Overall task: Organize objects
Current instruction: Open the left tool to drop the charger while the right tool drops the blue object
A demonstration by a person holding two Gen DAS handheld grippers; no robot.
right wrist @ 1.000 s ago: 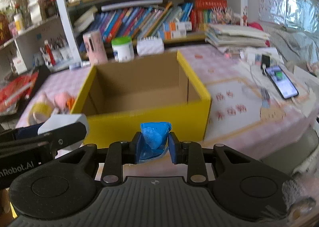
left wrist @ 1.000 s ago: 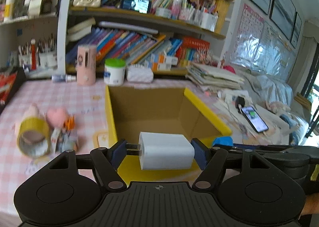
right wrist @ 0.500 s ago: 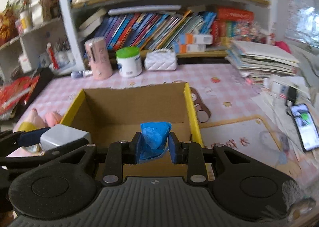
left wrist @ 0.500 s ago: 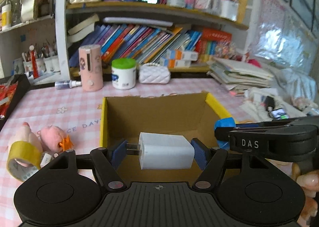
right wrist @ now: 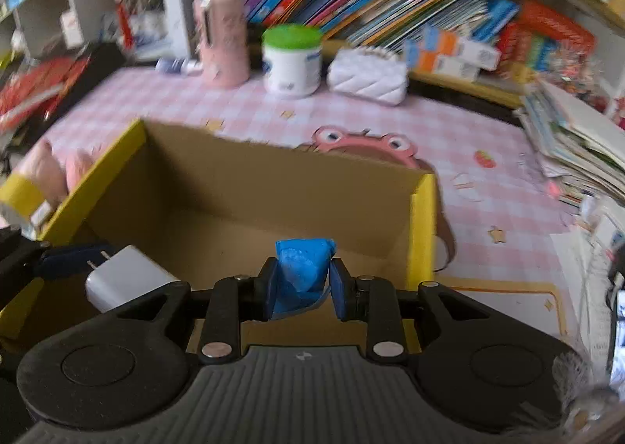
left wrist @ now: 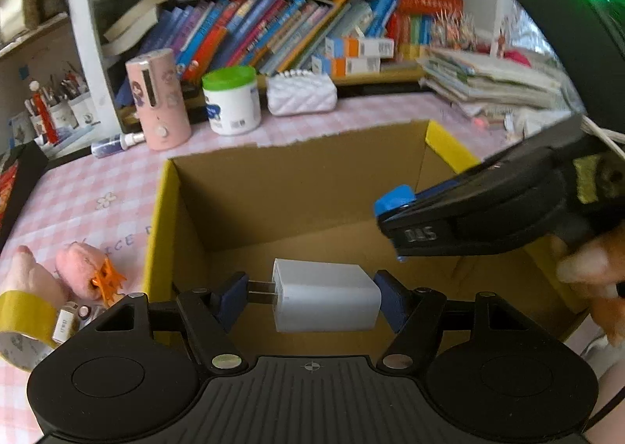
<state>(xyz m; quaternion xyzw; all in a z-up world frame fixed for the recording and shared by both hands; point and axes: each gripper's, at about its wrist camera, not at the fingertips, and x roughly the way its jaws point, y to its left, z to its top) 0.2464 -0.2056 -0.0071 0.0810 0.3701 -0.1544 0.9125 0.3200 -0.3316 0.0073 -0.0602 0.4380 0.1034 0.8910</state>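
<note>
Cardboard box (left wrist: 297, 186) lies under both jaws, left clamping white charger (left wrist: 326, 297), right blue wad (right wrist: 302, 268).

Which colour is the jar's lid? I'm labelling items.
Green, on the white jar; clearest in the left wrist view.

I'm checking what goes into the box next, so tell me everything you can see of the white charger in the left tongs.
The white charger is a small rounded-corner block, seemingly of smooth matte plastic, with two metal prongs on one end. It lies sideways, clamped end to end in the left tongs: one blue pad presses the prongs, the other the flat back end. It hangs above the open cardboard box, over the box's bare floor, touching nothing but the pads. The right wrist view shows it too.
</note>
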